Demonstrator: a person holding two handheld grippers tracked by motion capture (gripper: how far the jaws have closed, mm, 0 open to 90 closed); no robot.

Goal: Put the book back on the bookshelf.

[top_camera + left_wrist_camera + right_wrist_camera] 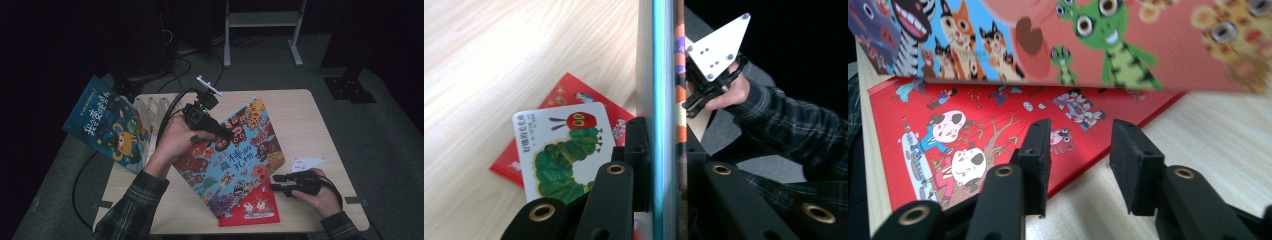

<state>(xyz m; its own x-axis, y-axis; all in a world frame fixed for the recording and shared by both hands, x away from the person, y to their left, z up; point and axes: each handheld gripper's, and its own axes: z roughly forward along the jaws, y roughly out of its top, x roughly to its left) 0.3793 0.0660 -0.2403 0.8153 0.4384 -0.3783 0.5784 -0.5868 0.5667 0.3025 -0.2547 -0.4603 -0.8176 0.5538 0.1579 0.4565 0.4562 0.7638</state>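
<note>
Left tongs [227, 134]: pinching the colourful animal picture book [235, 150], tilted above the pale wooden surface [300, 125].
Right tongs [274, 182]: spread, beside the flat red book [252, 210].
Writing: Chinese title, "最棒的礼物".

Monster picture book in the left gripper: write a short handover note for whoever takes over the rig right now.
Left gripper: shut on the monster book, lifted and tilted above the table.
Right gripper: open, empty, low beside the red book's edge.
Things: red book flat on the table; caterpillar book lying on it; blue book stands in the white rack at the left.
Done: one book racked, monster book picked up.
Left: probably rack the monster book, then the other two.
</note>
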